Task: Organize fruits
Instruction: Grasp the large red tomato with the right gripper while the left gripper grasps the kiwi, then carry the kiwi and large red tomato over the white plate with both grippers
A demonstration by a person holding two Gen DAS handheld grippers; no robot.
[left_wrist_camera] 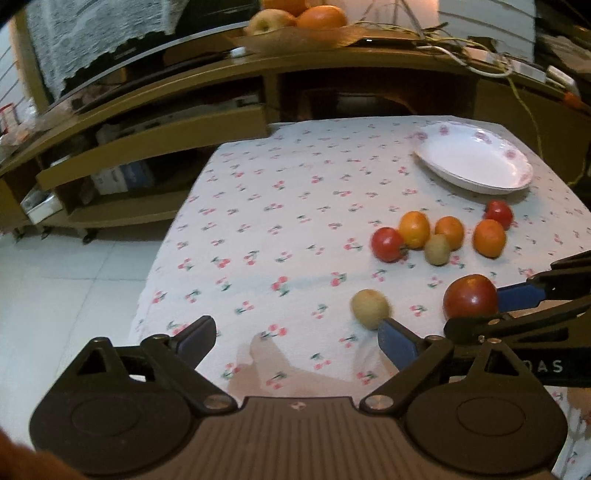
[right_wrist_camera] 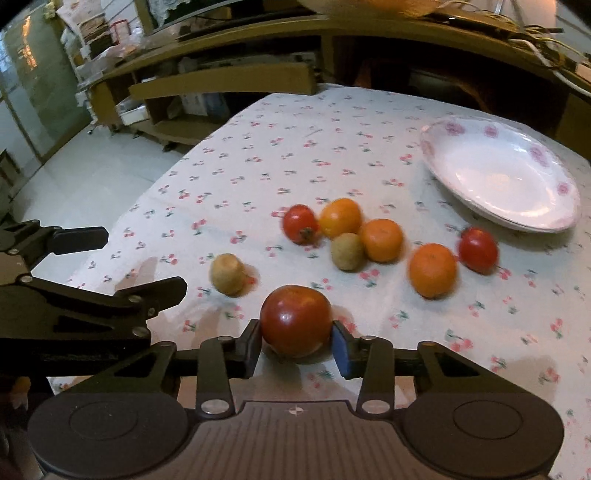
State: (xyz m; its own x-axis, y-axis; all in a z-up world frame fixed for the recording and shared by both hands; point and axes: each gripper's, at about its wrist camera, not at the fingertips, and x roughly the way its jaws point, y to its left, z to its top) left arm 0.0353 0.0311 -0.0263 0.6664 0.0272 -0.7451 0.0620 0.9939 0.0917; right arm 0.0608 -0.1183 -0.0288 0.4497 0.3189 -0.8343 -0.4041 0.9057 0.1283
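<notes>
My right gripper (right_wrist_camera: 295, 343) is shut on a large red tomato (right_wrist_camera: 295, 319), held just above the cherry-print tablecloth (right_wrist_camera: 332, 147); the same tomato shows in the left wrist view (left_wrist_camera: 470, 297). My left gripper (left_wrist_camera: 295, 338) is open and empty, its right fingertip beside a kiwi (left_wrist_camera: 370, 307), which also shows in the right wrist view (right_wrist_camera: 228, 274). Further on lie a cluster of two smaller tomatoes (right_wrist_camera: 300, 223) (right_wrist_camera: 478, 249), three oranges (right_wrist_camera: 433, 270) and a second kiwi (right_wrist_camera: 347, 251). A white floral plate (right_wrist_camera: 498, 173) stands empty at the far right.
A brown shelving unit (left_wrist_camera: 155, 133) stands behind the table, with a bowl of apples and oranges (left_wrist_camera: 295, 22) on top. Cables (left_wrist_camera: 480, 62) trail over its right part. The tiled floor (left_wrist_camera: 66, 280) lies past the table's left edge.
</notes>
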